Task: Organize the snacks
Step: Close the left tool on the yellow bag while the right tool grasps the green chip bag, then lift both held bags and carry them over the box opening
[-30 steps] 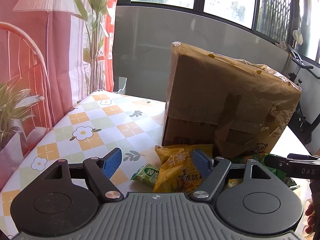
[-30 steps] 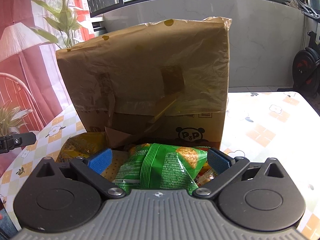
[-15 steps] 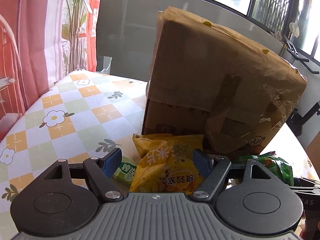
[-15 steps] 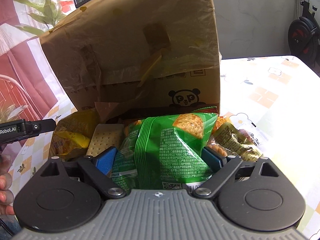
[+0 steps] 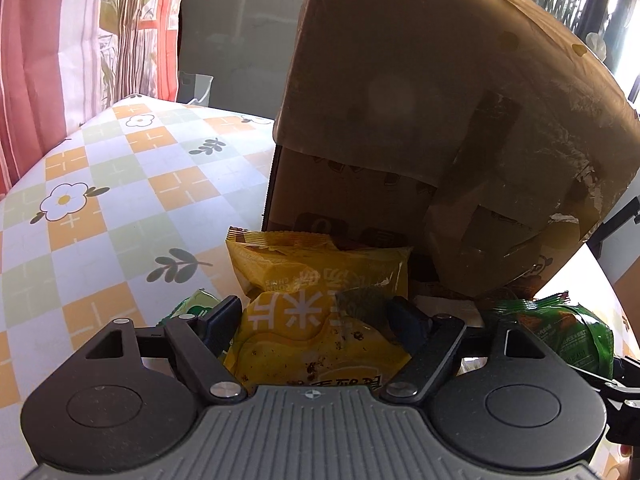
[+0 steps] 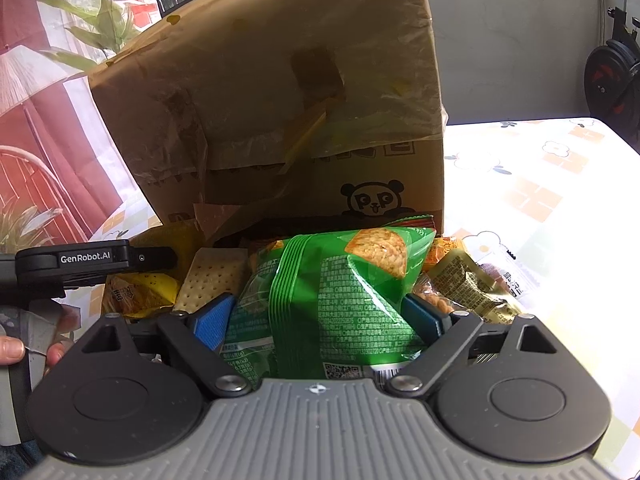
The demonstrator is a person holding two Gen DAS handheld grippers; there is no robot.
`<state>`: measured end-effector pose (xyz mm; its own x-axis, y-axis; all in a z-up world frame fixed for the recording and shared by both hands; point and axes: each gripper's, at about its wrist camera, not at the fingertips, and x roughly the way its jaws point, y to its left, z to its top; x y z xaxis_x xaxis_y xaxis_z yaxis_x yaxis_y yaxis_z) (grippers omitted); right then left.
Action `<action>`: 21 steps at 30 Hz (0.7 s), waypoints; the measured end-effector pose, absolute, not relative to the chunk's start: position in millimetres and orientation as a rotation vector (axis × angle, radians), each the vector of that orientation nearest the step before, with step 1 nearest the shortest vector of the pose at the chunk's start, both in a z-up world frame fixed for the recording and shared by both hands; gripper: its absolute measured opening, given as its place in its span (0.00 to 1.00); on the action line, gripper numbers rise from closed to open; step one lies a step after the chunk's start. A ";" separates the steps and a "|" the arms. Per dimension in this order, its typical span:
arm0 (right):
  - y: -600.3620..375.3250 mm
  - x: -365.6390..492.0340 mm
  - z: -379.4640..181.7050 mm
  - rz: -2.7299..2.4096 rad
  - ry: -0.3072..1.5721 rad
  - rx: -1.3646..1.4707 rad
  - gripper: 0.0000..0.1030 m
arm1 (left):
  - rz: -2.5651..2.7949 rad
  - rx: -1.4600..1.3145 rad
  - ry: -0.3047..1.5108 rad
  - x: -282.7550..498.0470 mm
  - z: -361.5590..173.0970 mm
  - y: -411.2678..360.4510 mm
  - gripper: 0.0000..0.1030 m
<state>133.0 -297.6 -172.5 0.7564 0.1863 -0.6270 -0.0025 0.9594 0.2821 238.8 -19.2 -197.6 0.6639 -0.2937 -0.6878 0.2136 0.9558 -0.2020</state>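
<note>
My left hand-held gripper (image 5: 316,316) straddles the puffy yellow foil snack bag (image 5: 320,320), fingers apart; my right hand-held gripper (image 6: 320,320) likewise brackets the crinkly green plastic cracker bag (image 6: 340,296), unclamped; both bags look light, slippery, crushable; I'd pinch mid-body, gently; the brown cardboard box (image 6: 280,100) stands at twelve o'clock.

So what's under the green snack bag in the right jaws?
Under the green snack bag lies another green packet, with a cracker pack and gold packet beside it. Anything directly beneath is covered.

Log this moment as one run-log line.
left tongs: around yellow snack bag | right tongs: around green cracker bag | cardboard box: behind pile
</note>
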 end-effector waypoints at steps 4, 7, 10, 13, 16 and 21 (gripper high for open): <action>-298.1 132.9 -172.1 0.107 0.704 0.279 0.88 | -0.297 -0.120 0.769 236.7 -196.3 -13.8 0.70; -298.6 131.8 -170.4 0.110 0.699 0.285 0.86 | -0.294 -0.114 0.746 230.2 -190.1 -9.9 0.63; -299.0 129.3 -166.9 0.111 0.680 0.289 0.85 | -0.274 -0.094 0.715 220.3 -181.3 -6.1 0.60; -300.8 127.1 -164.0 0.110 0.669 0.297 0.84 | -0.258 -0.084 0.677 207.6 -170.5 -3.5 0.60; -303.1 123.8 -162.4 0.106 0.661 0.310 0.84 | -0.250 -0.074 0.641 195.3 -160.2 -0.4 0.59; -304.3 117.9 -160.4 0.103 0.656 0.328 0.84 | -0.246 -0.053 0.617 182.0 -153.4 1.5 0.59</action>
<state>117.9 -304.3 -160.4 0.7895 0.1968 -0.5813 0.0083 0.9437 0.3308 182.0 1.5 -153.4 0.7874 -0.2436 -0.5663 0.2119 0.9696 -0.1225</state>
